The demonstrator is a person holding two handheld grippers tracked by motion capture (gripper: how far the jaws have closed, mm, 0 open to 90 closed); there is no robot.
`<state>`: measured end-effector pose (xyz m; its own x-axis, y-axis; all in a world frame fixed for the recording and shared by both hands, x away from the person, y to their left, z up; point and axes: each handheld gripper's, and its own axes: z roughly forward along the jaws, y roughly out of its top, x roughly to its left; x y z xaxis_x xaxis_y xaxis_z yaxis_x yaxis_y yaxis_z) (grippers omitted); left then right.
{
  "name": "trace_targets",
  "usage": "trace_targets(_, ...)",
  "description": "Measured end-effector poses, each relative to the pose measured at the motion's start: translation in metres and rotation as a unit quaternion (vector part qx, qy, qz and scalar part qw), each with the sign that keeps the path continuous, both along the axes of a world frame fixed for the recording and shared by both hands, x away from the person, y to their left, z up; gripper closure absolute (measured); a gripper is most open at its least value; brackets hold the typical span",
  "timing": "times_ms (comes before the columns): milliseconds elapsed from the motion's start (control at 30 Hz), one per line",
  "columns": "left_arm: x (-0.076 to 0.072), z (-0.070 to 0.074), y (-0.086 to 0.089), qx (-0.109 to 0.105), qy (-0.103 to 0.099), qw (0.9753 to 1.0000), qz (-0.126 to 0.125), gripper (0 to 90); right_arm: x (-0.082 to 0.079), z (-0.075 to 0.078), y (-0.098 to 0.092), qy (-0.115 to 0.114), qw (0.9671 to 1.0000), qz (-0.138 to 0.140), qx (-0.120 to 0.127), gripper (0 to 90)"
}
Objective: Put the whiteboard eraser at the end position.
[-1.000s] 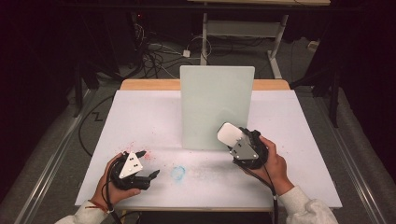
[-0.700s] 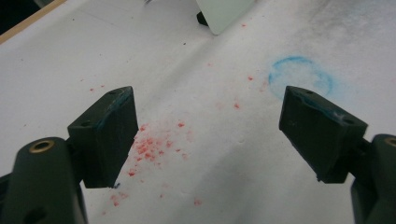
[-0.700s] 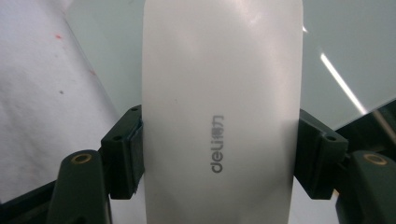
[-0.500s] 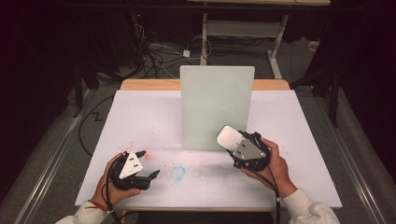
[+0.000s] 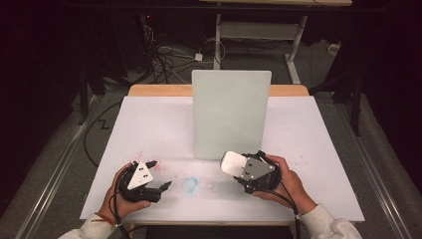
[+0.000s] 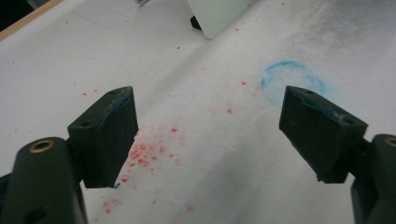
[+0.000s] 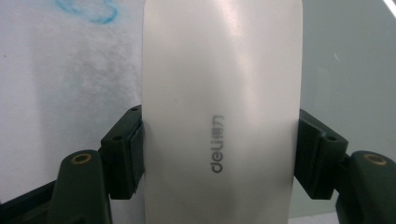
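The right gripper clamps a white eraser by its long sides, low over the worktop just in front of the upright pale board. A blue ring mark lies between the grippers. The left gripper rests near the front edge, fingers wide apart, bare worktop beyond.

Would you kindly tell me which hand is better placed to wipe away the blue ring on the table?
Right. Its tool is shut on the white eraser, just beside the blue ring; the left tool is open and holds nothing.
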<state>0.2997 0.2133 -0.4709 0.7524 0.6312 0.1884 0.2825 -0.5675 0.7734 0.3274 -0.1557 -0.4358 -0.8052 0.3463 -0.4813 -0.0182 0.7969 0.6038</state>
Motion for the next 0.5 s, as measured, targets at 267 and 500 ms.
trace_targets(267,0.001,-0.002,-0.002,0.005,0.004,1.0,-0.002,18.7,0.004,-0.008,0.013,0.036,0.9985,0.031,-0.028,30.7)
trace_targets(500,0.002,-0.002,-0.001,0.003,0.008,1.0,-0.003,18.6,0.009,-0.018,0.032,0.046,0.9972,0.038,-0.046,30.7)
